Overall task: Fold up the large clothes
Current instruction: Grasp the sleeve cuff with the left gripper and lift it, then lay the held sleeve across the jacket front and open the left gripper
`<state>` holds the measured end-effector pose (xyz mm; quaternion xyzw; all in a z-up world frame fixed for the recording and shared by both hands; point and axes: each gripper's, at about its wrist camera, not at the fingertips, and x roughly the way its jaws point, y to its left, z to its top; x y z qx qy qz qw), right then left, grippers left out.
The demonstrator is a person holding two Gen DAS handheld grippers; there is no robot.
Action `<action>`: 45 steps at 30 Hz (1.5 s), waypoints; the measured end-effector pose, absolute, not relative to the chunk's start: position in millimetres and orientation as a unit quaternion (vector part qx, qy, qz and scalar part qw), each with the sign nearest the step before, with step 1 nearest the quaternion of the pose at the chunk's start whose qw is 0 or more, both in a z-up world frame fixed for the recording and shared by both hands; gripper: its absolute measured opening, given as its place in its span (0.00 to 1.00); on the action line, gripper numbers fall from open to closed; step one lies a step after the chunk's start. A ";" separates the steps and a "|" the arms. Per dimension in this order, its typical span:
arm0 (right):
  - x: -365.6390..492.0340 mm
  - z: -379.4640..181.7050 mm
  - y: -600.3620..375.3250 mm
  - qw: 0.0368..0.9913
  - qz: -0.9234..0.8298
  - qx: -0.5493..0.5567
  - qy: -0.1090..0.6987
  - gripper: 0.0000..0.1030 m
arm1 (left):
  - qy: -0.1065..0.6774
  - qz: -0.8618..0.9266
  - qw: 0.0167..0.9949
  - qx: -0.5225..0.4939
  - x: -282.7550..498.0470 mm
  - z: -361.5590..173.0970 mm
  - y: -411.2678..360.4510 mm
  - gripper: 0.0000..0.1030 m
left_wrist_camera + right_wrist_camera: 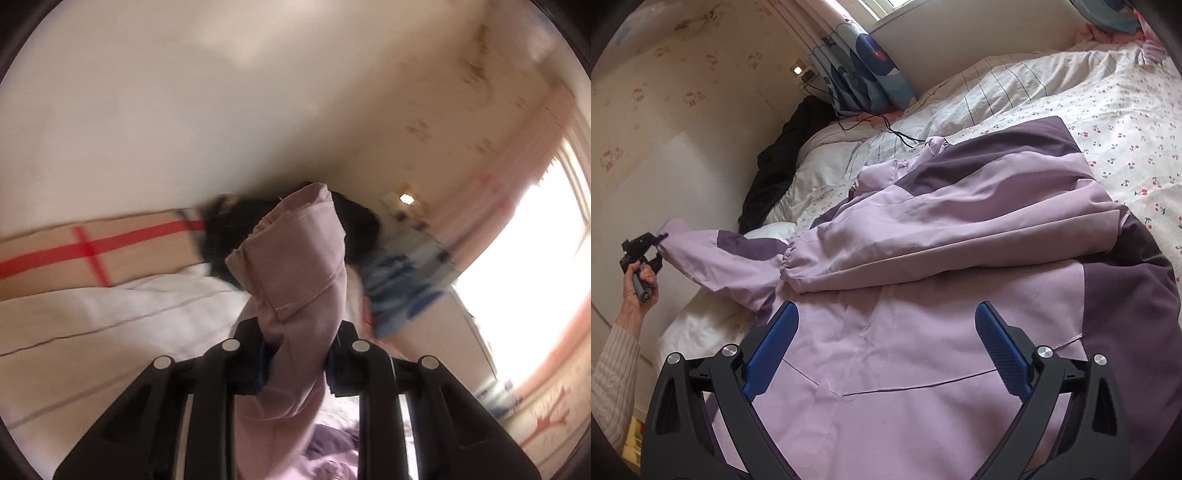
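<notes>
A lilac and dark purple jacket (942,258) lies spread on the bed, one sleeve folded across its body. My left gripper (295,354) is shut on the cuff of the other sleeve (295,258) and holds it lifted off the bed's left side; it also shows in the right wrist view (659,245), pulling the sleeve (731,258) out straight. My right gripper (886,332) is open and empty, its blue pads (1001,347) hovering just above the jacket's lower body.
The bed has a cherry-print sheet (1126,122) and a striped white quilt (997,85). A black garment (775,166) lies by the wall, a blue floral pillow (871,70) and a black cable (886,125) near the headboard. A cardboard box with red tape (92,251) is nearby.
</notes>
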<state>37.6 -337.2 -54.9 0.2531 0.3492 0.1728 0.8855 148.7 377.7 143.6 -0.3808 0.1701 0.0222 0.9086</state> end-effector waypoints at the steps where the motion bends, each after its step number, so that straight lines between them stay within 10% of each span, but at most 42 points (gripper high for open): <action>1: 36.7 -53.4 -336.8 0.886 0.173 0.254 0.347 0.90 | 0.167 0.009 0.911 -0.377 146.5 153.0 367.0 0.23; 17: 28.7 -30.4 -374.8 0.876 0.171 0.333 0.305 0.90 | 0.197 -0.254 0.904 -0.282 183.9 214.8 64.3 0.22; 32: 23.5 -55.5 -473.2 0.795 0.130 0.532 0.261 0.90 | 0.406 -0.344 0.835 -0.137 206.2 -3.1 -191.7 0.22; 42: 30.6 -70.9 -476.7 0.766 0.148 0.564 0.272 0.90 | 0.468 -0.389 0.785 -0.115 189.9 -4.8 -184.6 0.80; 45: 38.4 -66.9 -464.8 0.774 0.168 0.541 0.282 0.90 | 0.445 -0.380 0.798 -0.144 171.6 18.9 -144.4 0.82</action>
